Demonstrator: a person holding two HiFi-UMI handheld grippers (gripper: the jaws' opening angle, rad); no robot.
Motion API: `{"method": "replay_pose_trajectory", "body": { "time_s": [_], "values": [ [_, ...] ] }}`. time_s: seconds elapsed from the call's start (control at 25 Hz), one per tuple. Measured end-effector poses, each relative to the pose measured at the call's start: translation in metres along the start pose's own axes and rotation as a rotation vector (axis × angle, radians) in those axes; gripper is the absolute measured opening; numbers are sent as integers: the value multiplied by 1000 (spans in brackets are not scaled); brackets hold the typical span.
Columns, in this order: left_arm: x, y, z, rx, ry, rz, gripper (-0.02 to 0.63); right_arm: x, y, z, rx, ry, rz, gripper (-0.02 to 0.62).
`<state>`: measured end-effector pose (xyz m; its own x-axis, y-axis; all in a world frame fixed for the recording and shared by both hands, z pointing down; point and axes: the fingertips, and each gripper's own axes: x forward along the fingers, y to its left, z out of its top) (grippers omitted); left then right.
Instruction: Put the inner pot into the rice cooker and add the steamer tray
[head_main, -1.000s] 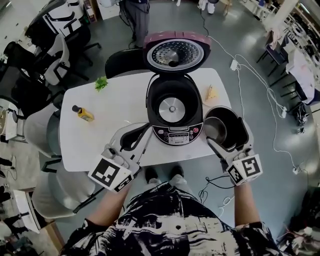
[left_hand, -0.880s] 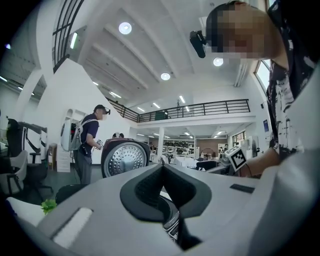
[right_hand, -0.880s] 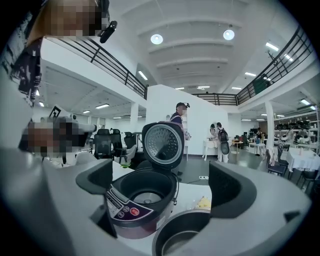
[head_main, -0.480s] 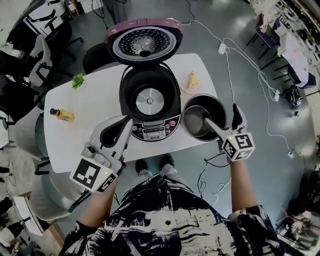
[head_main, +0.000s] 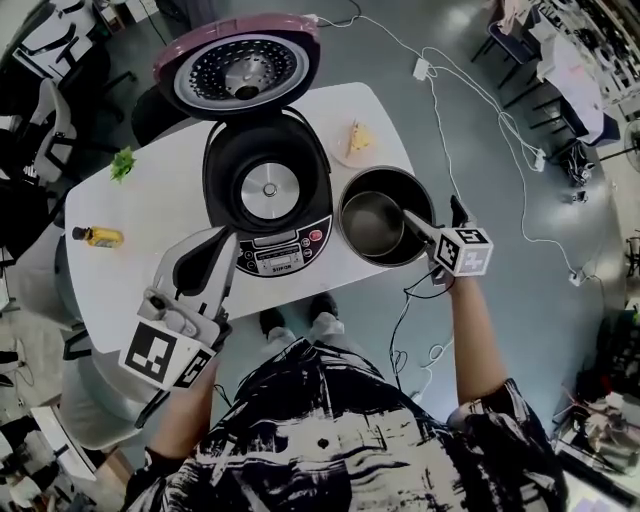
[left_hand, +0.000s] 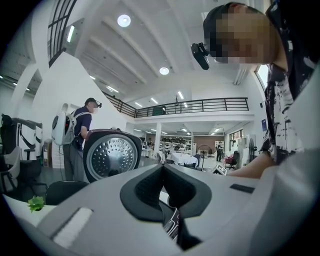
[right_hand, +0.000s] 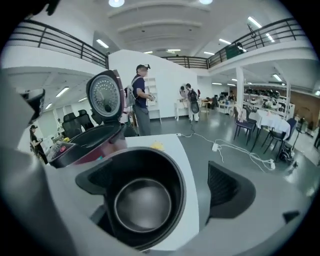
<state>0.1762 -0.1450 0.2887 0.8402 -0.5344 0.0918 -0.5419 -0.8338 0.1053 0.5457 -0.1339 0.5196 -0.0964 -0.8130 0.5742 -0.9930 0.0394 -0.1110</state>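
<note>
1. Forearms are stretching forward from a black-and-white patterned shirt (head_main: 330, 440), each hand carrying a claw with a marker cube.
2. The left claw (head_main: 222, 240) is hovering over the front of the white worktop (head_main: 140, 205), just left of the control panel (head_main: 278, 255) on the rice cooker (head_main: 318, 185). Its jaws are pressing together with nothing between them.
3. The right claw (head_main: 430, 210) is reaching over the near right side of the inner pot (head_main: 385, 190). Its jaws are standing wide apart and gripping nothing, one lying across the pot's mouth and the other outside the rim.
4. The inner pot is sitting upright on the right front corner of the worktop, just beside the rice cooker and outside it, showing a grey bottom inside dark walls.
5. The rice cooker is standing open in the middle of the worktop, its round heating plate (head_main: 268, 190) lying exposed.
6. Its lid (head_main: 240, 75) is tilting back, showing a perforated metal face inside a purple rim.
7. A yellow wedge (head_main: 358, 135) is lying behind the pot, a small bottle (head_main: 98, 237) is lying on its side at the left, and a green sprig (head_main: 122, 162) is resting further back on the left.
8. Beyond the worktop, a person with a white backpack (left_hand: 80, 135) is standing near the lid, and a white cable (head_main: 470, 120) is trailing across the grey floor.
</note>
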Motion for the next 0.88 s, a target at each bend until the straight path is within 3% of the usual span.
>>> {"method": "replay_pose_trajectory", "body": {
  "time_s": [0.16, 0.56, 0.8, 0.88],
  "values": [
    [0, 1, -2, -2, 0, 2, 5, 16, -15, -28, 107, 102, -9, 551],
    [-3, 7, -6, -14, 0, 17, 5, 48, -10, -67, 323, 305, 65, 549],
    [-7, 9, -9, -21, 0, 21, 5, 54, -17, -87, 379, 407, 43, 549],
    [-7, 10, -10, -23, 1, 23, 5, 55, -20, -91, 350, 438, 22, 548]
  ]
}}
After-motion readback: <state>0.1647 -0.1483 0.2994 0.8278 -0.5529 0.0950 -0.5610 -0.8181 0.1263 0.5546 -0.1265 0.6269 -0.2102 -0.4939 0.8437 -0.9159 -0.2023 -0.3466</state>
